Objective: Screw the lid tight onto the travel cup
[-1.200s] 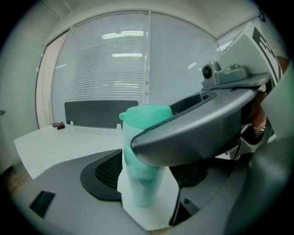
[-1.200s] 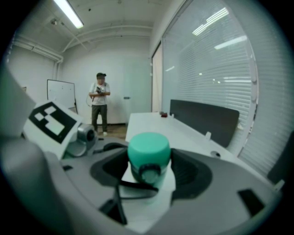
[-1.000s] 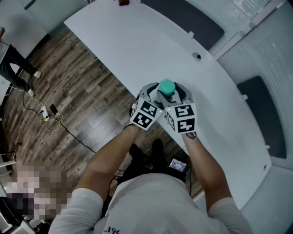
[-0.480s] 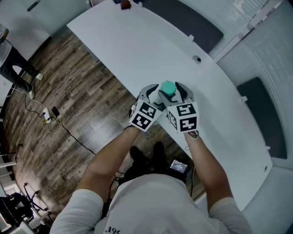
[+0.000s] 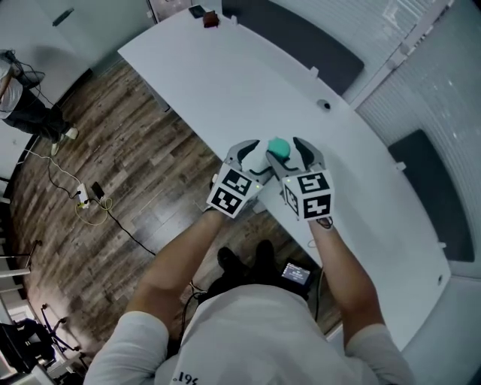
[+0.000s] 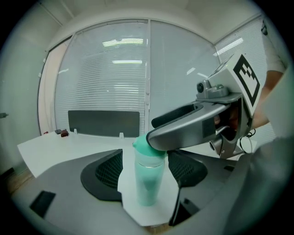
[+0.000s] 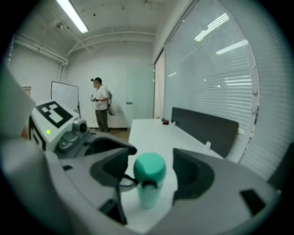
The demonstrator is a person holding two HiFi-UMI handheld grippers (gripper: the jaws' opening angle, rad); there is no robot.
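The travel cup (image 6: 149, 179) is a pale green translucent tumbler with a green lid (image 5: 279, 147). It stands upright near the front edge of the white table (image 5: 225, 75). My left gripper (image 6: 146, 170) is open, its jaws on either side of the cup's body with table showing in the gaps. From the other side, my right gripper (image 7: 151, 173) is open at the height of the lid (image 7: 149, 169), a narrow gap at each pad. One of the right gripper's fingers (image 6: 193, 129) crosses in front of the lid in the left gripper view.
The table edge lies just below the cup, with wooden floor and cables (image 5: 90, 199) beyond it. Small dark and red objects (image 5: 208, 16) sit at the table's far end. A dark panel (image 5: 301, 37) runs along the far side. A person (image 7: 101, 104) stands far back.
Both grippers stay round the cup. The right gripper's jaws stand wider apart than a second ago, and the head view has shifted slightly.
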